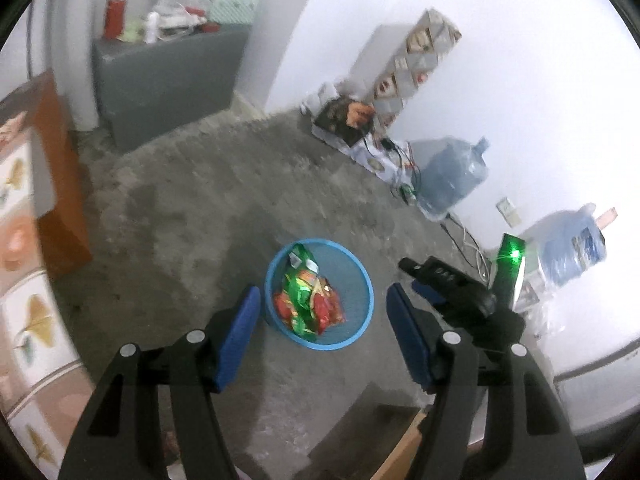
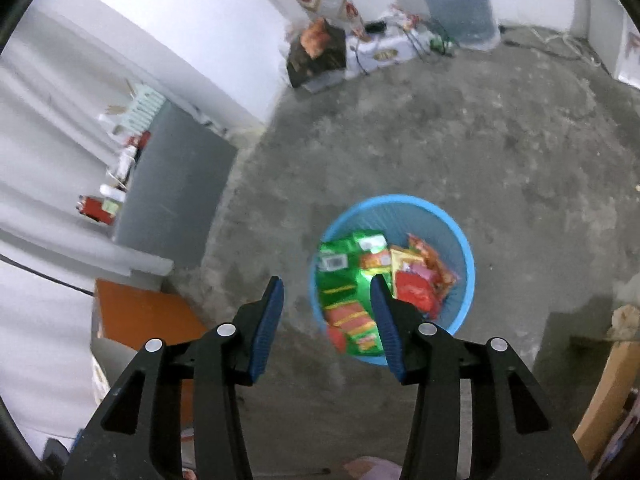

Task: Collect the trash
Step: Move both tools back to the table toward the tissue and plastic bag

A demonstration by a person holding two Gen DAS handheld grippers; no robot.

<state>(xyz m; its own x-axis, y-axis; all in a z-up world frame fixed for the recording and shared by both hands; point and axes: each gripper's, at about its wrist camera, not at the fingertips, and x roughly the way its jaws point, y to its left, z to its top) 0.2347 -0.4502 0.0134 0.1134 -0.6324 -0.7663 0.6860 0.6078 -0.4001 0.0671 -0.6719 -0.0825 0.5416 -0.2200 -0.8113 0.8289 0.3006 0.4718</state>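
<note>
1. Hovering above the floor, the left gripper point(image 1: 322, 310) and right gripper point(image 2: 326, 300) are seen with jaws parted, nothing held.
2. Snack wrappers point(image 2: 360, 292) are piled inside the blue bin point(image 2: 460, 248) just beyond.
3. Water jugs point(image 1: 452, 176) are stood far right, by the wall.

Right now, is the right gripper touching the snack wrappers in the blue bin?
Apart. In the right wrist view the right gripper stands open and empty, with bare floor between its fingers, well above the snack wrappers lying inside the blue bin.
</note>
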